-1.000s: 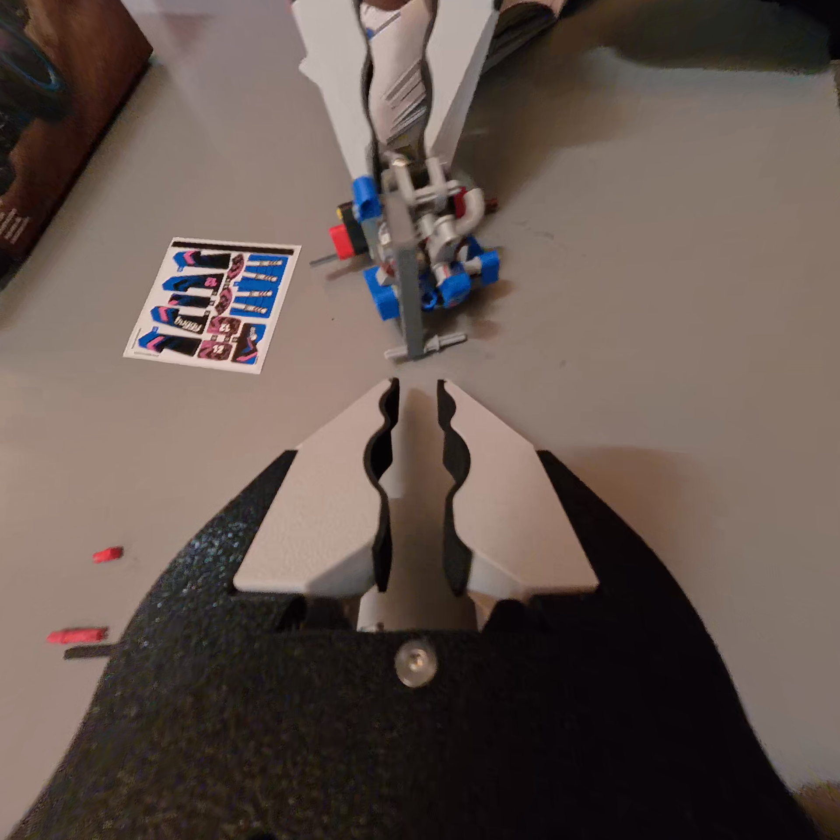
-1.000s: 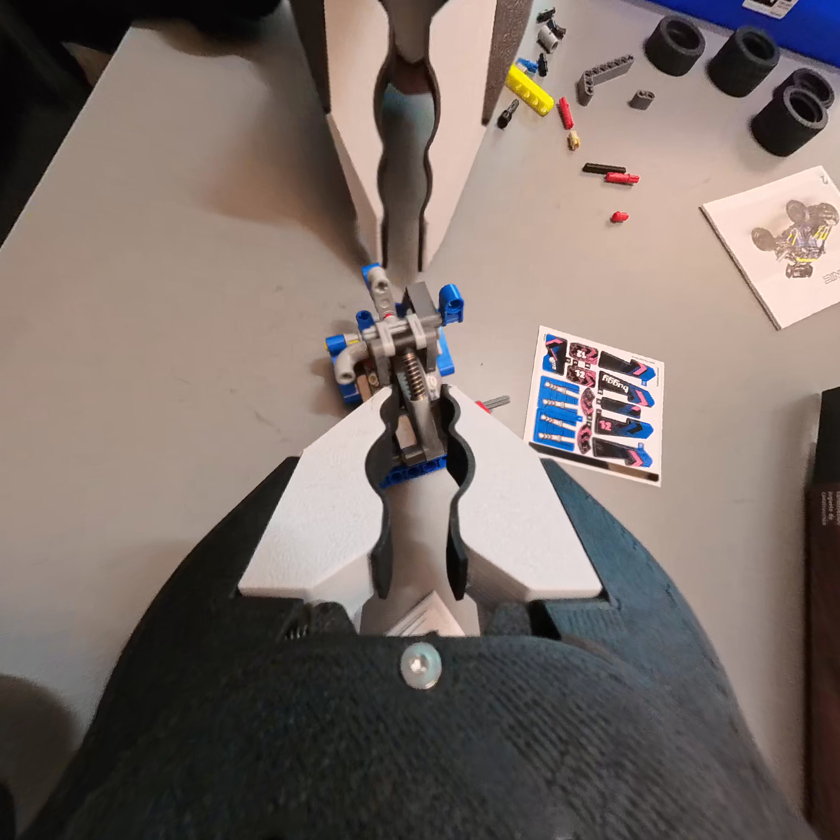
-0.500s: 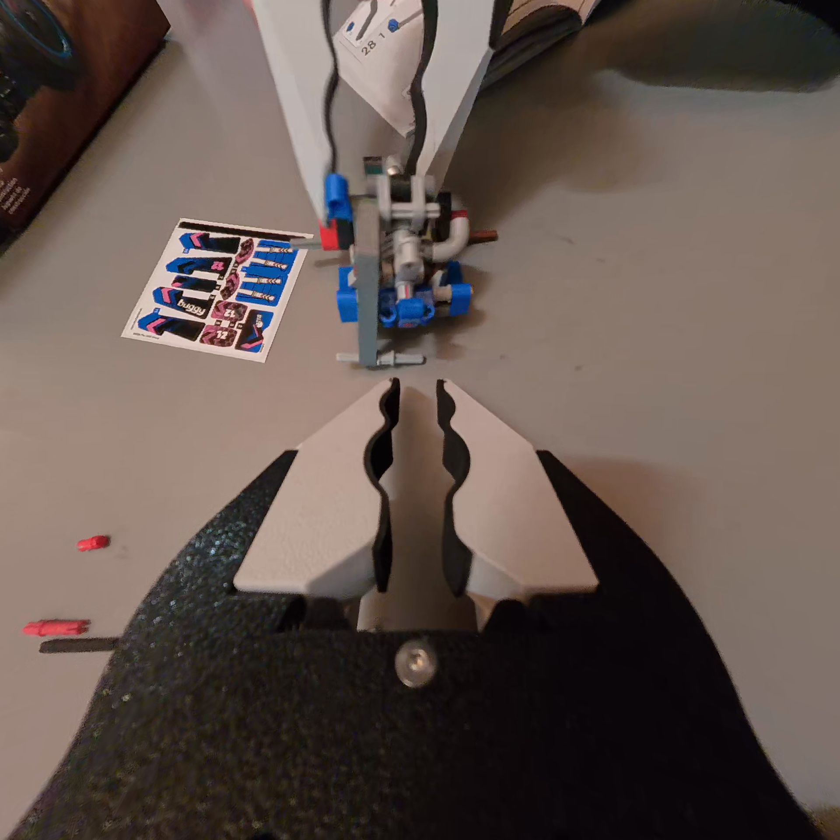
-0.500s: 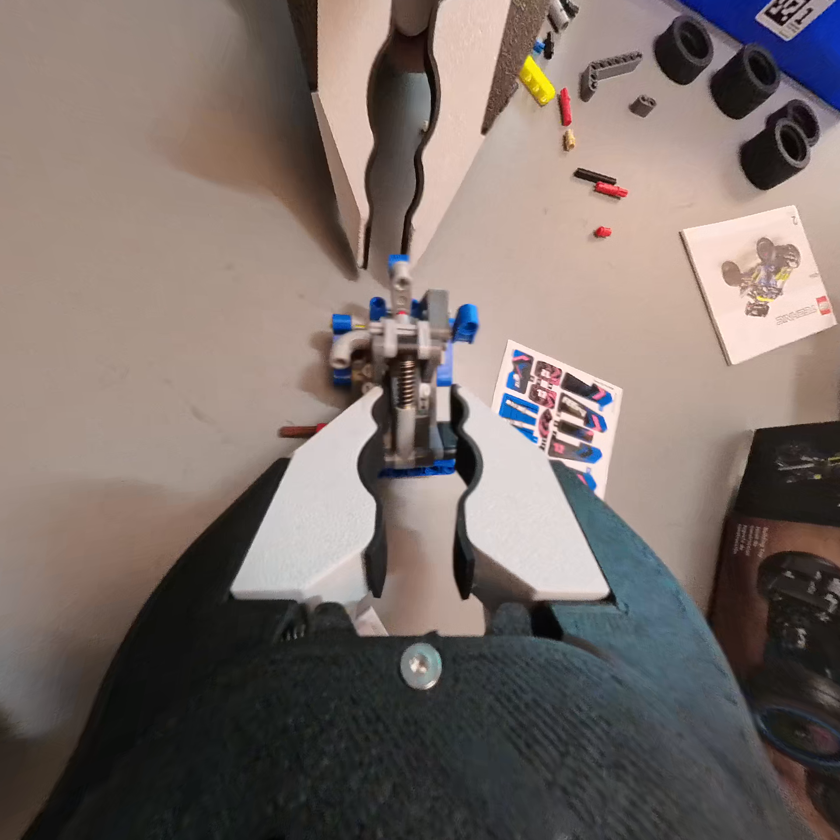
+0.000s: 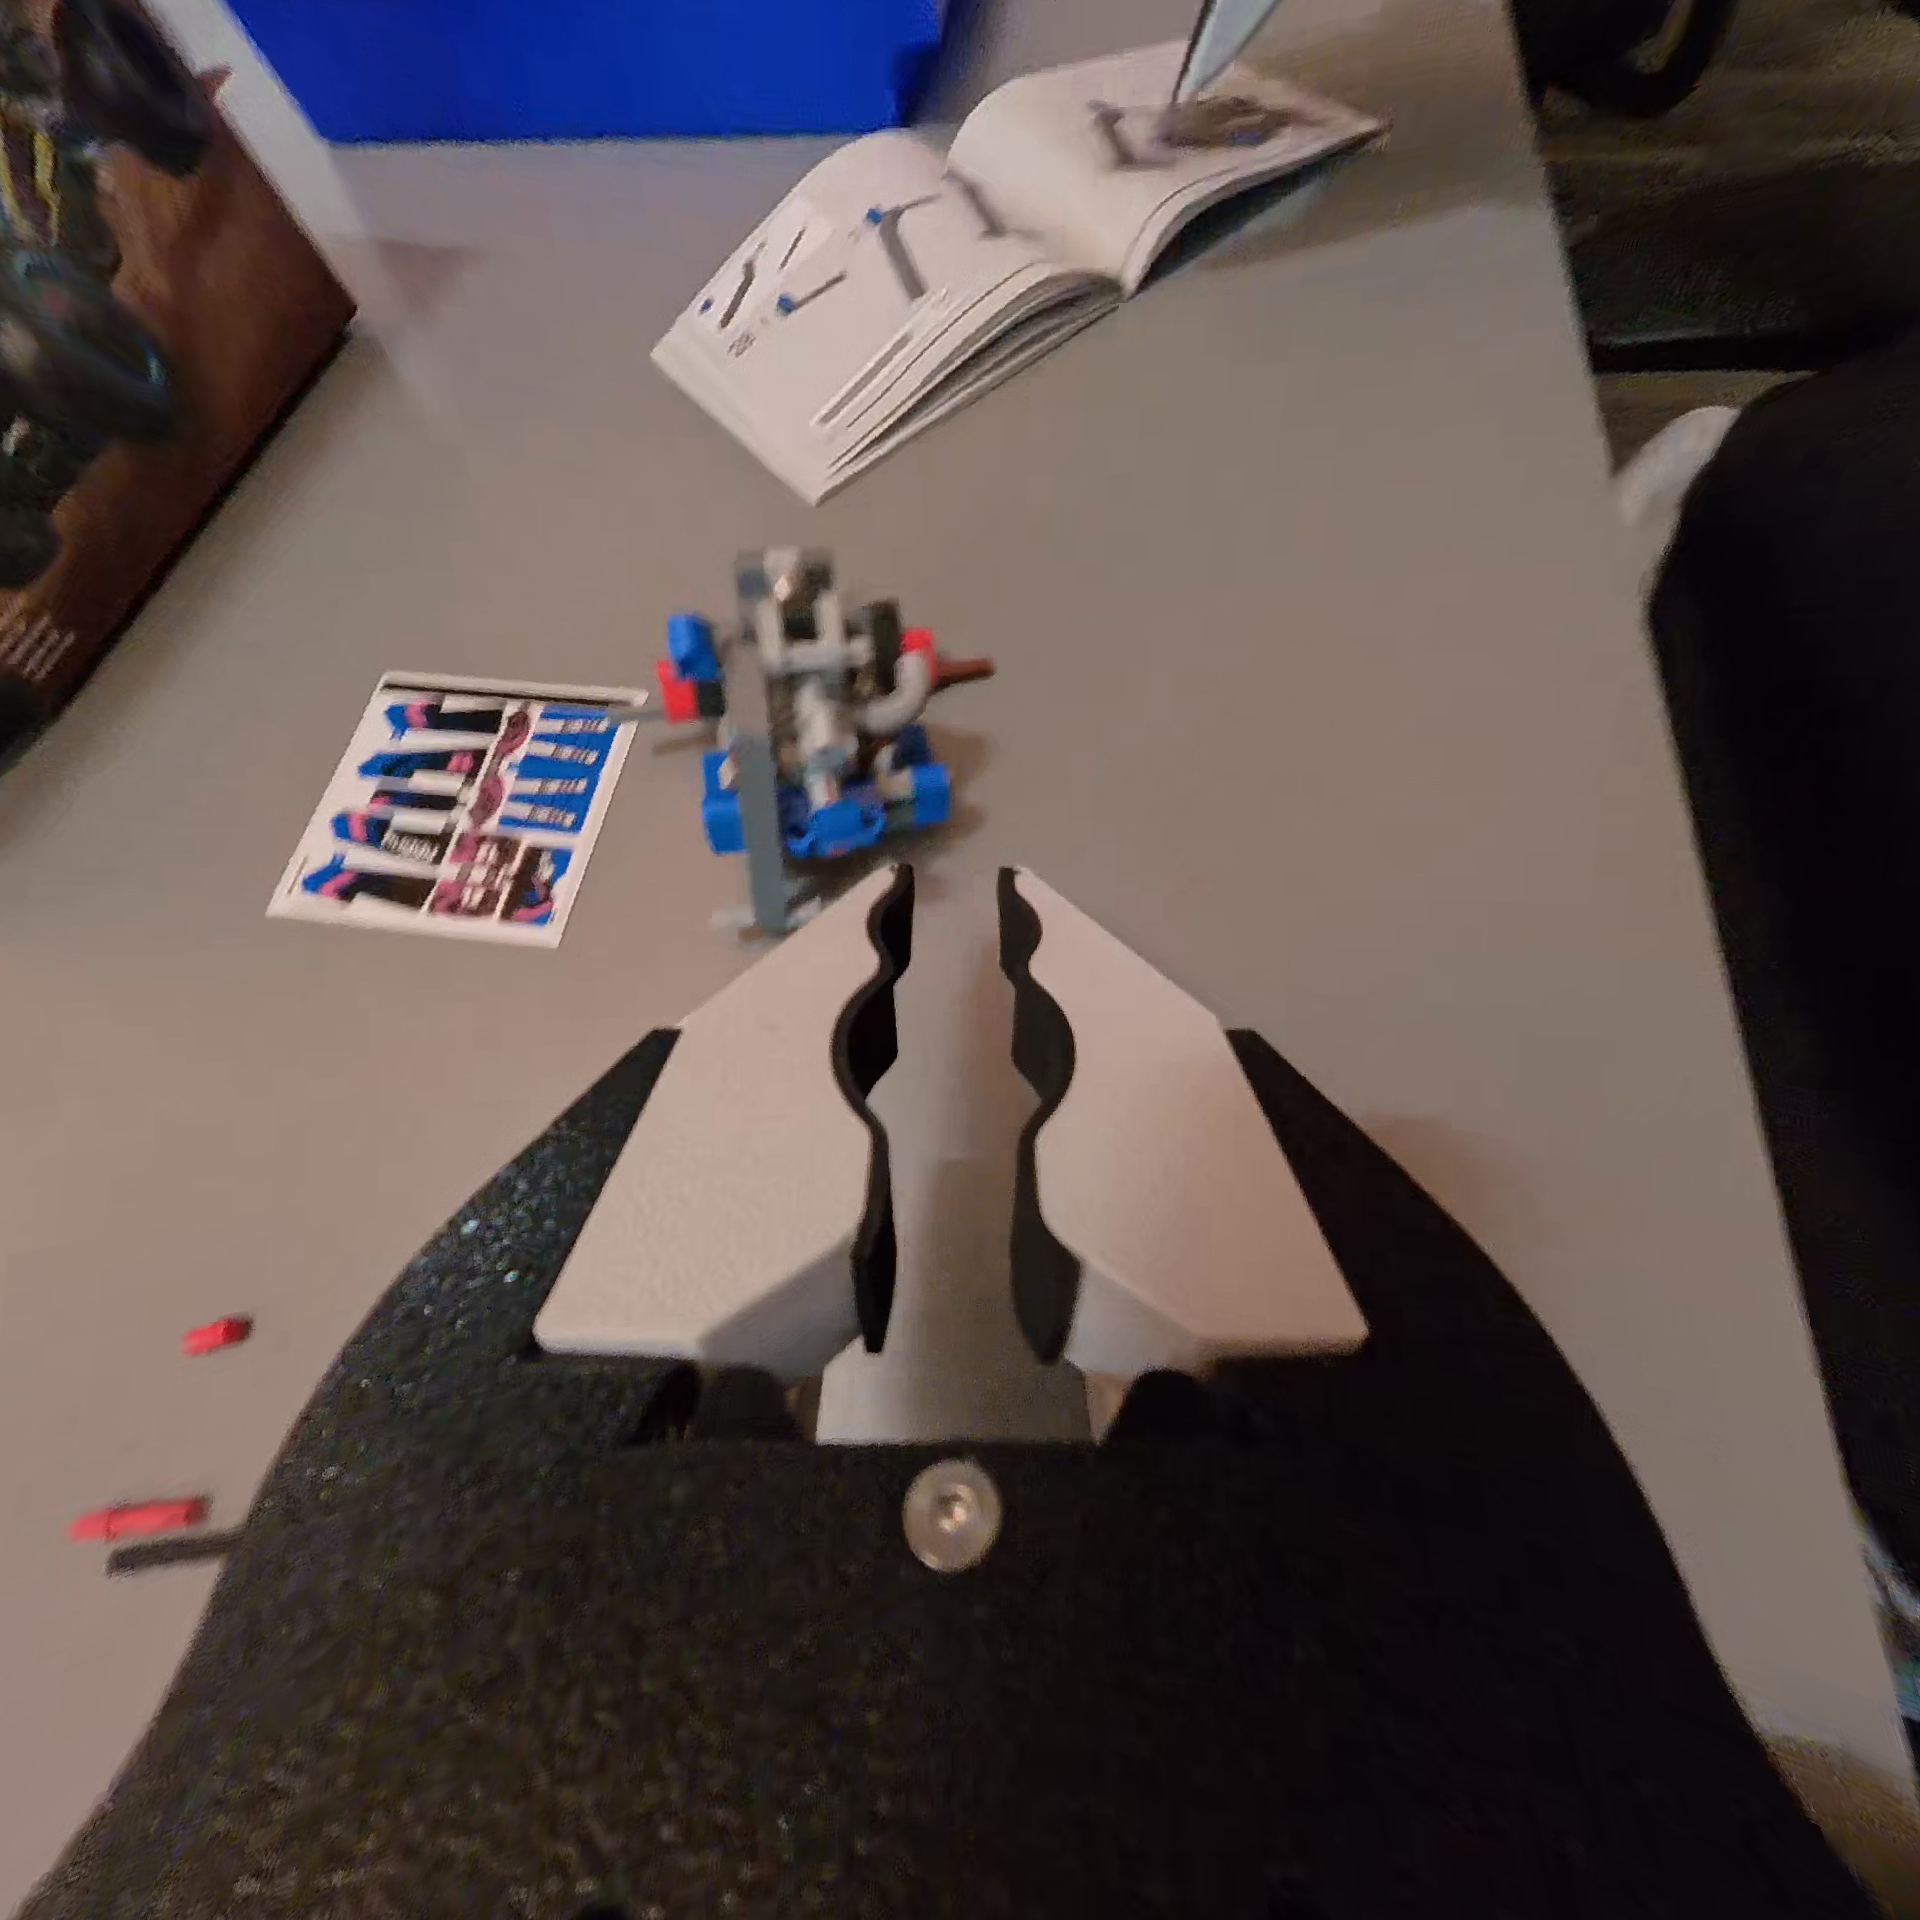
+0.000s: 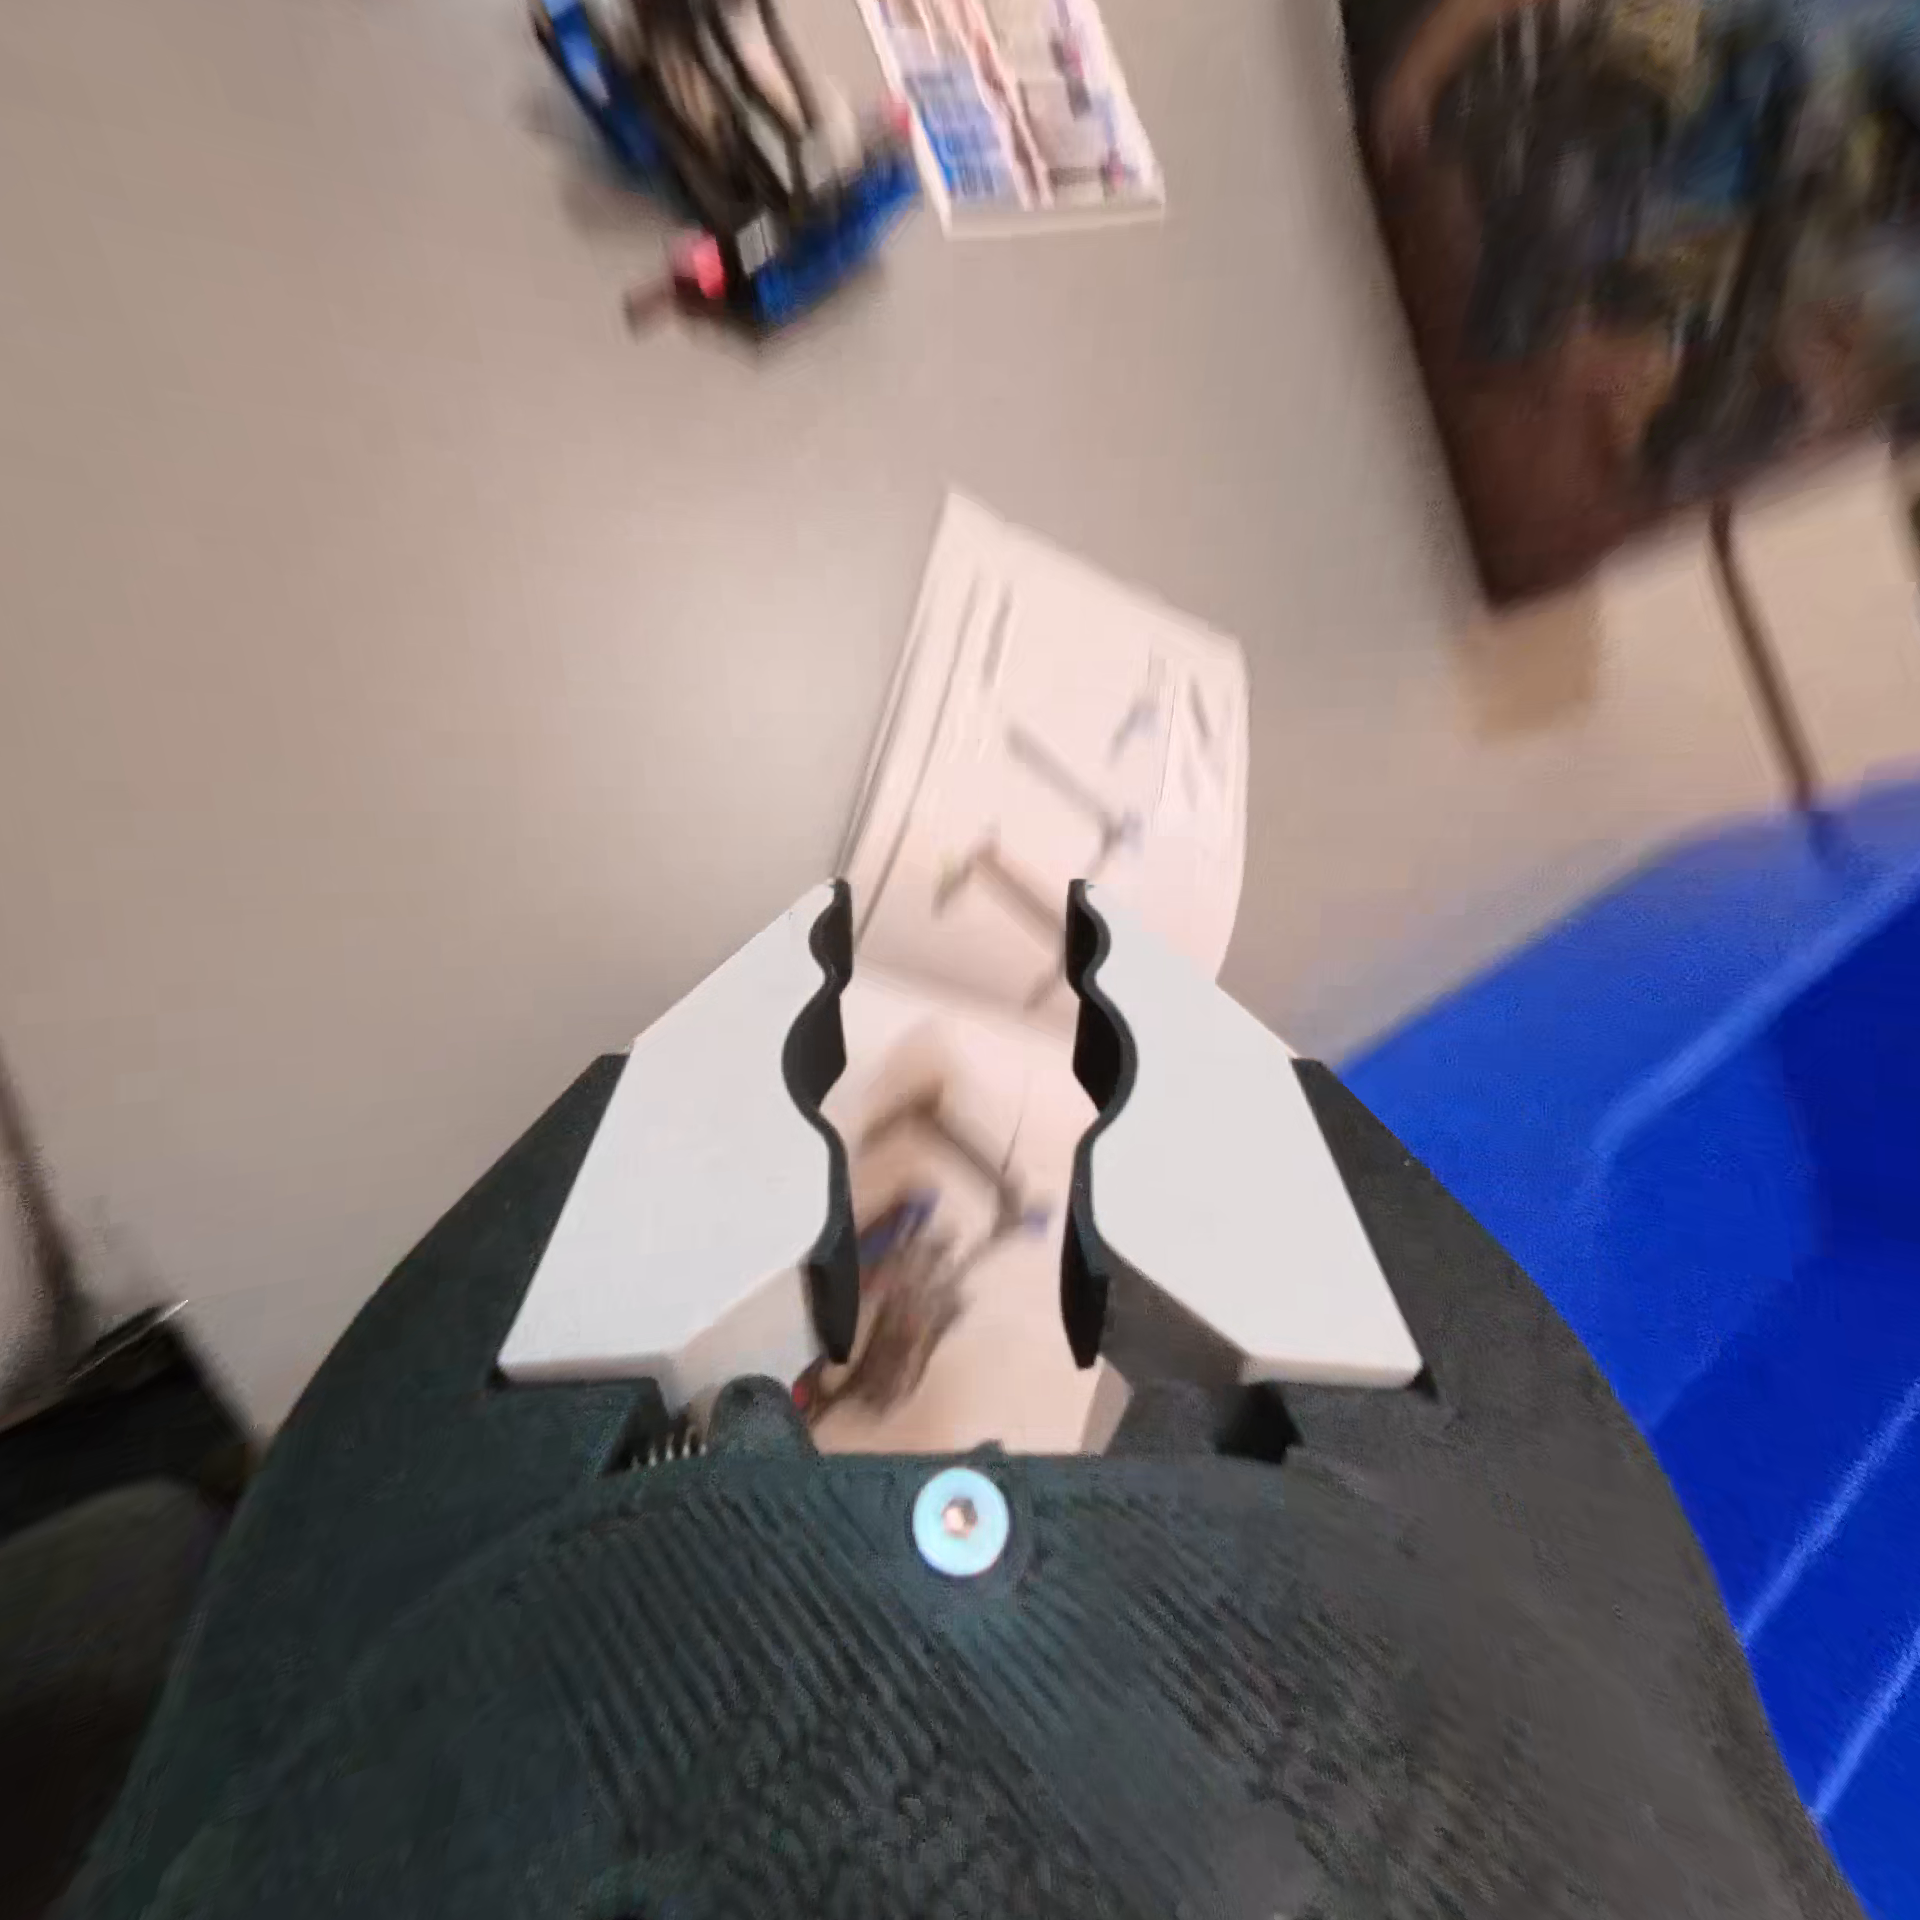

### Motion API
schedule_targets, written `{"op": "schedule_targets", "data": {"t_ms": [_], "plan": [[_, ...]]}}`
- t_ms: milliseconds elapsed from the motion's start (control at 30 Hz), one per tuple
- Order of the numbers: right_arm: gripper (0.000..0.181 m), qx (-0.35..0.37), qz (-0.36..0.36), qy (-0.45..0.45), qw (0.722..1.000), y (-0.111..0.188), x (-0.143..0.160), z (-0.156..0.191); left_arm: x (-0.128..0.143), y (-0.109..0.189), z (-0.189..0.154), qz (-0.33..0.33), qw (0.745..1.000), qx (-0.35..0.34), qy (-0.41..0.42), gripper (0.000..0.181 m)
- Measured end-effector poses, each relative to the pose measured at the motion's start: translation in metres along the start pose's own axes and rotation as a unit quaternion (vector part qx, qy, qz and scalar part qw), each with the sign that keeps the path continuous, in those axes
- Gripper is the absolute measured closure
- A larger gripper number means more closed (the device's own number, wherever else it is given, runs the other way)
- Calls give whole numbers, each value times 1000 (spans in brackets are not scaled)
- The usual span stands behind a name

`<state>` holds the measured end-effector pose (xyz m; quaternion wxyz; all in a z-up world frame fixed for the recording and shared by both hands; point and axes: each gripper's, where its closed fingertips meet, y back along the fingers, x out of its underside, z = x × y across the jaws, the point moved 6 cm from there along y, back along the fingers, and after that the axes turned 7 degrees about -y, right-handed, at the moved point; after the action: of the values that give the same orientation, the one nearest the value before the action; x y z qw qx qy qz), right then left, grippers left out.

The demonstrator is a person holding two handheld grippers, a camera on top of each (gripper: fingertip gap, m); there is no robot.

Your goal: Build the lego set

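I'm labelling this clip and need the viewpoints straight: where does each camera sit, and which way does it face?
Left wrist view: rides the left gripper, looking down its slightly parted, empty jaws across the grey table at the lego assembly, sticker sheet and open instruction booklet.
Right wrist view: rides the right gripper, jaws apart and empty, tilted down over the booklet; heavily blurred.
Shared: assembly, sticker sheet, booklet, table.

The left tool (image 5: pixel 954 883) hovers with its jaws slightly parted and nothing between them. The right tool (image 6: pixel 958 888) gapes wider, likewise empty.
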<state>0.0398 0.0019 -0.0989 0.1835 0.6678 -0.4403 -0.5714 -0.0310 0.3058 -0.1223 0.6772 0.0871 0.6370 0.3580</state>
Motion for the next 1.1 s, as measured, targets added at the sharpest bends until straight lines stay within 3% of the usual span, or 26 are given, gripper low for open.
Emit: {"op": "schedule_targets", "data": {"t_ms": [133,300,467,733,933,1100], "plan": [[138,41,9,-130,991,43,76,16,-38,-28,-24,-5,998,36,-56,168],[136,37,-36,-160,986,50,110,27,-95,-104,-57,-14,990,101,-100,163],[137,-9,-42,-148,988,35,114,29,-127,-159,-66,33,982,102,-157,154],[154,-41,-55,-128,989,28,113,37,-154,-215,-55,74,968,95,-219,148],[181,-62,-79,-113,989,20,107,42,-164,-240,-56,104,951,129,-260,145],[181,-75,-84,-113,987,19,105,44,-162,-249,-52,139,935,106,-308,159]]}}
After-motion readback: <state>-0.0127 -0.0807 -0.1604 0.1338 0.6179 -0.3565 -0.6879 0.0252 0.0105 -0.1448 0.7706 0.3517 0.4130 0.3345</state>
